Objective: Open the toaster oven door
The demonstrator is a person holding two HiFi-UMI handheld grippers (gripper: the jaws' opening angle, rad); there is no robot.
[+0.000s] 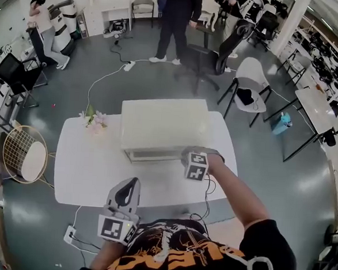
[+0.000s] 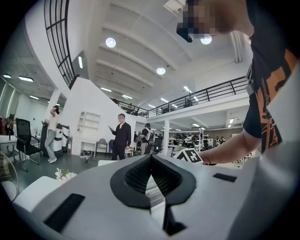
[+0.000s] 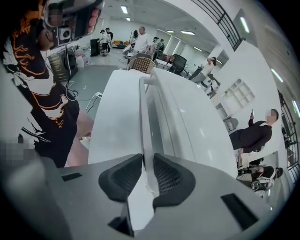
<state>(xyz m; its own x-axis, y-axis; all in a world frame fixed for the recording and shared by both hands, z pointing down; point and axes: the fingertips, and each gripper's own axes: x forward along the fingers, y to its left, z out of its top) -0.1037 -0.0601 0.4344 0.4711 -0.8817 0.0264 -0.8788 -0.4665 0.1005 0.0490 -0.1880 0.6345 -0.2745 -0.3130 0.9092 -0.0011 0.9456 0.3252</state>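
White oven handle (image 3: 142, 105), right hand-held gripper (image 3: 146, 165) clamped

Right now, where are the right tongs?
Head view, right of centre: the right tongs are at the front edge of the toaster oven on the white table, shut on its door handle.

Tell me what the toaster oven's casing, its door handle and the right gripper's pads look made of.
The toaster oven casing: smooth cream-white with a soft sheen; painted metal or plastic, can't tell which. The door handle: glossy white bar, likely plastic or coated metal. The right gripper pads: matte black, rubbery-looking, with a fine grid texture.
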